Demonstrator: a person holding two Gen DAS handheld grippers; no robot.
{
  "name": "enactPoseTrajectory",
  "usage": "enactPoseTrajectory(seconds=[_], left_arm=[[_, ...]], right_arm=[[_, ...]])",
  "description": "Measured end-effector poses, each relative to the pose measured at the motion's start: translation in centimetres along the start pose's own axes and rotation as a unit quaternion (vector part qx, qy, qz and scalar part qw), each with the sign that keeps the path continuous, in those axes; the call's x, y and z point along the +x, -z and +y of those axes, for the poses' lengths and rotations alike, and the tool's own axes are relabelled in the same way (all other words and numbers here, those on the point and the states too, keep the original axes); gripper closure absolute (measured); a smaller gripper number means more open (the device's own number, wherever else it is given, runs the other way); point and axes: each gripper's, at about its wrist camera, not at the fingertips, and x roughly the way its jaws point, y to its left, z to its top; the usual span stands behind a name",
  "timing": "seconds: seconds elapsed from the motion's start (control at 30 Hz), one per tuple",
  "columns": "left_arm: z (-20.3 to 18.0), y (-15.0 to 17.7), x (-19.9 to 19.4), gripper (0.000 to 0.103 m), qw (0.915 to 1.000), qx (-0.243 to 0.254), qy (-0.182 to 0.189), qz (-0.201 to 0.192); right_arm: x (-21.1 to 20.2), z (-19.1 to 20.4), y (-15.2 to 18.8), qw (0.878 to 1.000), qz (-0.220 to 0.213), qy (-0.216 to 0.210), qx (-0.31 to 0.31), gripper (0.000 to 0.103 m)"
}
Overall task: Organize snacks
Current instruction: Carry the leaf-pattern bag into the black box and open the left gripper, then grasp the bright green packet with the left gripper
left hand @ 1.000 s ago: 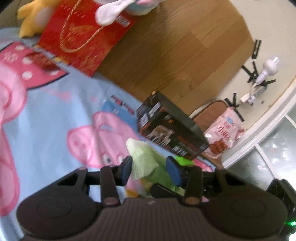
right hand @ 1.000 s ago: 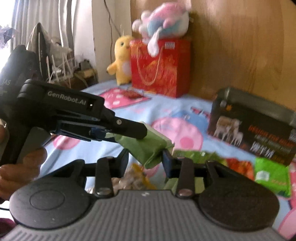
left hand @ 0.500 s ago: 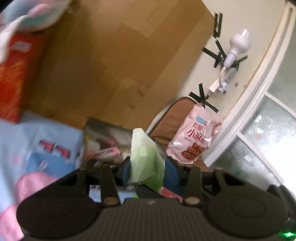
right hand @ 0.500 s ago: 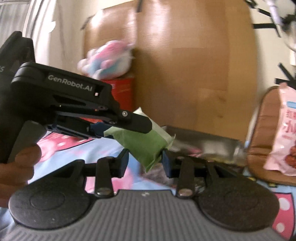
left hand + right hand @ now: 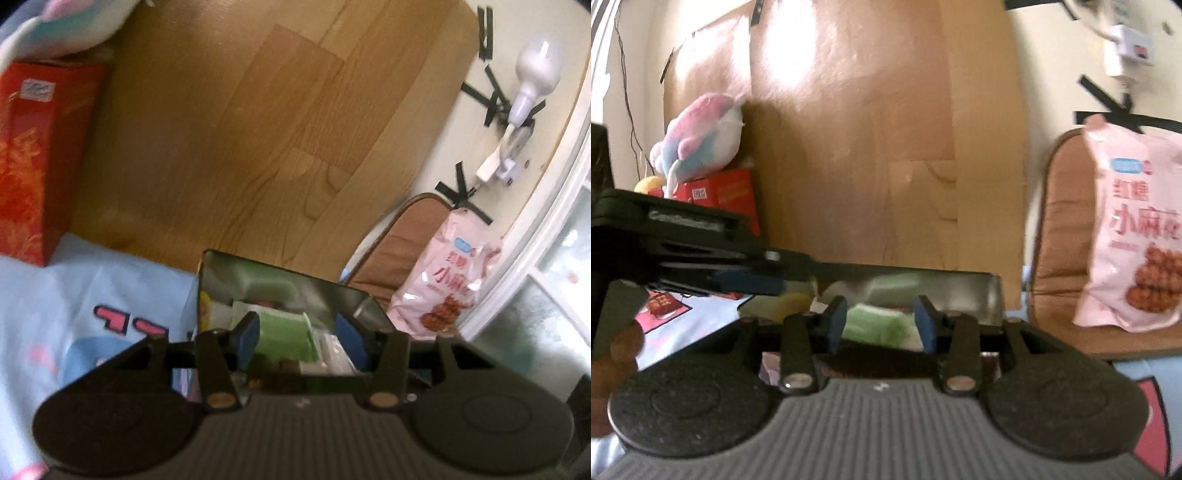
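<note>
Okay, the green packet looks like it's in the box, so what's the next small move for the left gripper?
Probably lift the left gripper straight up and out. Its jaws stand open, and the green snack packet lies loose inside the box between the fingers, apparently already released.

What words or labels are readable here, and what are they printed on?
"小麻花": large red characters on the pink snack bag, leaning on the brown chair.
Smaller characters above them and the blue badge at the top: too blurred to read.
White sticker on the red gift bag: too blurred.
White lettering on the left gripper: blurred here.
</note>
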Motion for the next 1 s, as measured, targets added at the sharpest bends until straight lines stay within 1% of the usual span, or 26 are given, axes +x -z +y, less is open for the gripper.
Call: enactPoseTrajectory(seconds=[0.1,0.17,0.2,0.3,0.4,0.47,0.53,0.63,0.7,0.8,0.83,0.87,0.9,0.93,0.97,1.0], left_arm=[[0.6,1.3,-1.9,0.053,1.0,-0.008,0.002,0.003],[1.0,2.7,-3.0,0.052,0.9999,-0.012,0.002,0.011],[1.1,3.2,-3.4,0.052,0.9998,-0.012,0.001,0.017],[1.5,5.1,-4.0,0.052,0.9993,-0.009,-0.017,0.032],[2.2,6.3,-4.5,0.052,0.9981,-0.027,-0.027,0.047],[2.7,7.0,-4.8,0.052,0.9974,-0.043,-0.022,0.055],[2.6,7.7,-5.1,0.052,0.9972,-0.041,-0.023,0.058],[2.4,8.5,-5.3,0.052,0.9967,-0.042,-0.024,0.065],[2.4,8.7,-5.4,0.052,0.9964,-0.045,-0.026,0.067],[2.7,8.8,-6.0,0.052,0.9962,-0.052,-0.03,0.063],[2.8,8.7,-6.1,0.052,0.9961,-0.055,-0.032,0.061],[3.0,8.6,-6.4,0.052,0.996,-0.059,-0.033,0.059],[3.1,8.6,-6.5,0.052,0.9958,-0.062,-0.035,0.058],[3.2,8.6,-6.6,0.052,0.9956,-0.065,-0.036,0.057],[3.2,8.6,-6.7,0.052,0.9954,-0.066,-0.037,0.058],[3.2,8.7,-6.7,0.052,0.9953,-0.067,-0.038,0.059]], right_arm=[[-2.2,-1.4,1.2,1.0,0.001,0.002,0.023,0.059],[-2.8,-2.7,2.0,0.998,0.018,0.001,0.056,0.059],[-3.1,-3.3,2.5,0.996,0.032,-0.006,0.081,0.059],[-3.4,-4.9,4.2,0.983,0.078,-0.038,0.159,0.06],[-4.0,-5.4,5.8,0.973,0.097,-0.047,0.203,0.061],[-4.4,-5.6,6.3,0.973,0.099,-0.032,0.207,0.061],[-4.5,-6.0,6.4,0.972,0.097,-0.011,0.214,0.06],[-4.0,-6.7,6.2,0.972,0.088,0.036,0.215,0.059],[-3.1,-6.6,5.9,0.974,0.098,0.038,0.201,0.058],[-1.9,-5.7,5.8,0.976,0.119,0.021,0.182,0.058],[-1.9,-5.7,5.9,0.976,0.12,0.015,0.184,0.06],[-2.2,-5.7,5.9,0.975,0.118,0.009,0.186,0.07],[-2.5,-5.6,5.9,0.975,0.113,-0.001,0.19,0.078],[-2.9,-5.4,5.9,0.976,0.11,0.008,0.187,0.082],[-3.3,-5.1,5.8,0.978,0.106,0.014,0.178,0.089],[-3.7,-5.0,5.8,0.98,0.104,0.019,0.17,0.091]])
